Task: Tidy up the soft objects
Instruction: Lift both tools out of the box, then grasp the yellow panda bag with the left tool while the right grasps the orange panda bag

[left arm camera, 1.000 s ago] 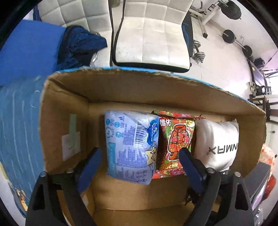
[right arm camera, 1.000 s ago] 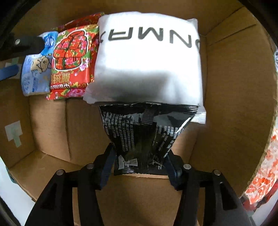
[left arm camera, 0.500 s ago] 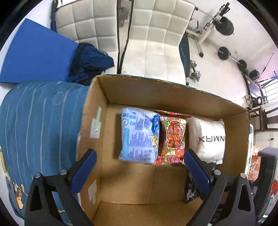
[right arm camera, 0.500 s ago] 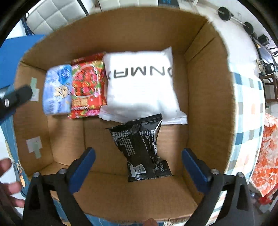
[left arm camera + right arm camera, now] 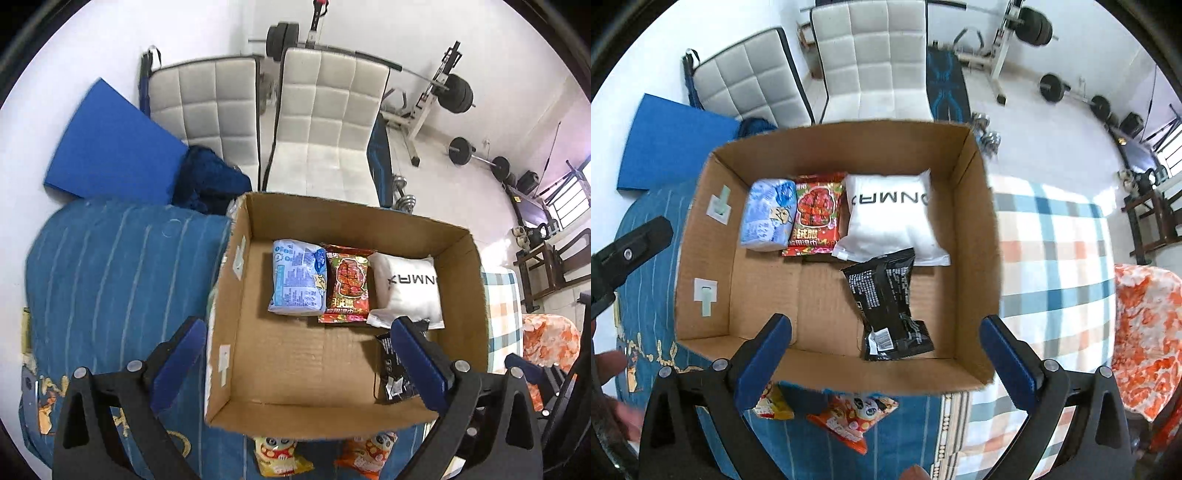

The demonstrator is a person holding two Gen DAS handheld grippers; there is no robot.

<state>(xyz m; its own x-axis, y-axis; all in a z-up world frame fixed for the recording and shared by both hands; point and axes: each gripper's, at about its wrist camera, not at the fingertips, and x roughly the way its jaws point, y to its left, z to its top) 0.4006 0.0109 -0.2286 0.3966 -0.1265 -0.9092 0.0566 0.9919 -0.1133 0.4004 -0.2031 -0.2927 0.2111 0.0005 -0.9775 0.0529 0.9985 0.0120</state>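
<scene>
Hovering over box (image 5: 975, 236) w/ black packet (image 5: 892, 308), both claws agape

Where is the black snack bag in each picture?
Left wrist view: the black snack bag lies in the box's near right corner, mostly hidden behind one finger of the left tool.
Right wrist view: the black snack bag is in full view, right of the middle of the box floor, its top edge lying over the white pillow pack.
Shared landmark: the white pillow pack with dark letters, just beyond the bag in both.
</scene>
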